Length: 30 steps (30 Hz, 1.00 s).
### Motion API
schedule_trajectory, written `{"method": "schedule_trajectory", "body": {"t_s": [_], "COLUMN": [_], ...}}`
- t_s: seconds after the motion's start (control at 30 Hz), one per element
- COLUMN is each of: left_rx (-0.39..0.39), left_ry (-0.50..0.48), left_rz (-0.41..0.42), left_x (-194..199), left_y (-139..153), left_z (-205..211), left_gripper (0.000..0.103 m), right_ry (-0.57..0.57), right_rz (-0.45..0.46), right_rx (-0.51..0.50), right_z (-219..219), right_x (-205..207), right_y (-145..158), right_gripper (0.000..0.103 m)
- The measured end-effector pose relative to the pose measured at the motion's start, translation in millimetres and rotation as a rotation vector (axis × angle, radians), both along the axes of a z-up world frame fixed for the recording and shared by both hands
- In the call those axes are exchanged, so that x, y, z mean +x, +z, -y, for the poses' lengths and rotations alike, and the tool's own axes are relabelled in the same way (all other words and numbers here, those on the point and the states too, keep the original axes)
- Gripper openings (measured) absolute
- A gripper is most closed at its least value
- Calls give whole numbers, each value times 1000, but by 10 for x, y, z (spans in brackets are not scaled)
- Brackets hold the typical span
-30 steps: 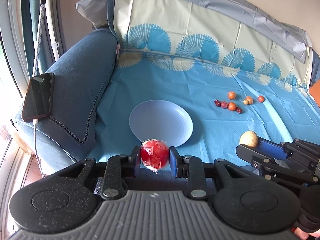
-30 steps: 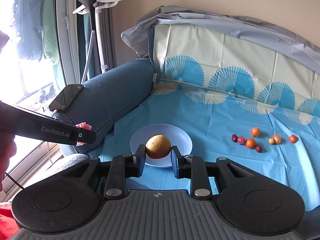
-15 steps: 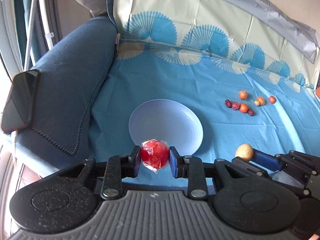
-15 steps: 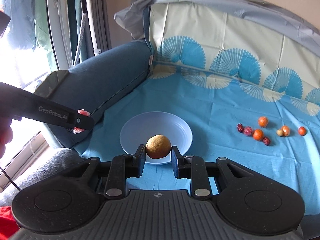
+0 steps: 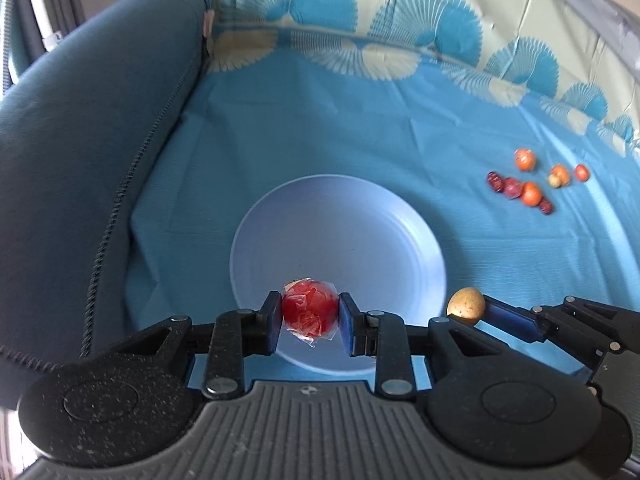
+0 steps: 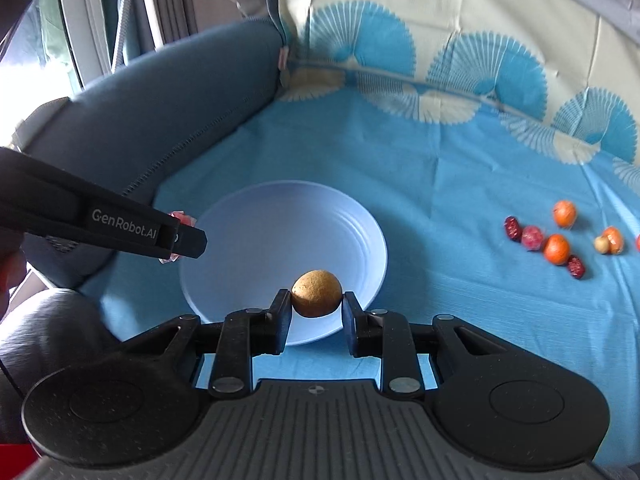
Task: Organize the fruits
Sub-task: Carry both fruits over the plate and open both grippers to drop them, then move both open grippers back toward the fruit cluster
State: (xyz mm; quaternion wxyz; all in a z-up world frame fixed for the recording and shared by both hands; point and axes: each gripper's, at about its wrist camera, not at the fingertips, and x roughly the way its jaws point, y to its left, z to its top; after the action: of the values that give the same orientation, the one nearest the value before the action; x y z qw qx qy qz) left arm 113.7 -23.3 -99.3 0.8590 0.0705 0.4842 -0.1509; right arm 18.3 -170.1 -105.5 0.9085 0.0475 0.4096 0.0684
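blue cloth (image 6: 440,184); left gripper (image 6: 176,236) reads "genrobot.ai", beside plate (image 6: 280,224).

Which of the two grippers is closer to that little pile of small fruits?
Right. The right gripper, holding a brown fruit, is on the plate's side facing the small fruits; the left gripper, holding a wrapped red fruit, is farther away.

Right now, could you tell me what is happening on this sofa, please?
A person holds a gripper in each hand. The left gripper grips a red wrapped fruit; the right gripper grips a brown round fruit. Both hang over the near edge of the empty blue plate. More small fruits lie on the blue cloth.
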Motion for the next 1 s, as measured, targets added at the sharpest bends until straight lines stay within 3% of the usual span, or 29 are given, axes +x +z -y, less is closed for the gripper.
{"method": "schedule_trajectory", "body": {"t_s": [0.33, 0.4, 0.43, 0.47, 0.5, 0.53, 0.6, 0.7, 0.87, 1.0], "left_rx": [83, 87, 83, 76, 66, 49, 32, 42, 72, 82], "left_ry": [-23, -39, -44, -39, -26, -14, -15, -8, 47, 80], "left_rz": [-35, -34, -24, -2, 32, 72, 113, 110, 100, 102], "left_x": [396, 430, 429, 421, 404, 362, 273, 112, -358, -783], "left_y": [-431, -448, -422, -363, -288, -190, -3, 192, 403, 557], "left_z": [150, 154, 152, 135, 115, 80, 15, -75, -268, -413], "left_gripper": [33, 44, 65, 89, 96, 103, 103, 103, 103, 103], "right_ry": [23, 35, 43, 46, 41, 31, 22, 24, 1, -42], "right_rz": [-75, -70, -65, -58, -50, -40, -19, -9, -34, -5], "right_rx": [0, -6, -4, 0, -1, -6, -16, -20, 34, 71], "right_z": [-41, -56, -56, -45, -35, -21, 7, 35, 75, 75], "right_x": [437, 483, 506, 510, 516, 509, 443, 230, -285, -715], "right_y": [-404, -420, -409, -383, -343, -294, -162, 48, 348, 589], "right_gripper": [29, 29, 29, 39, 56, 64, 82, 93, 97, 99]}}
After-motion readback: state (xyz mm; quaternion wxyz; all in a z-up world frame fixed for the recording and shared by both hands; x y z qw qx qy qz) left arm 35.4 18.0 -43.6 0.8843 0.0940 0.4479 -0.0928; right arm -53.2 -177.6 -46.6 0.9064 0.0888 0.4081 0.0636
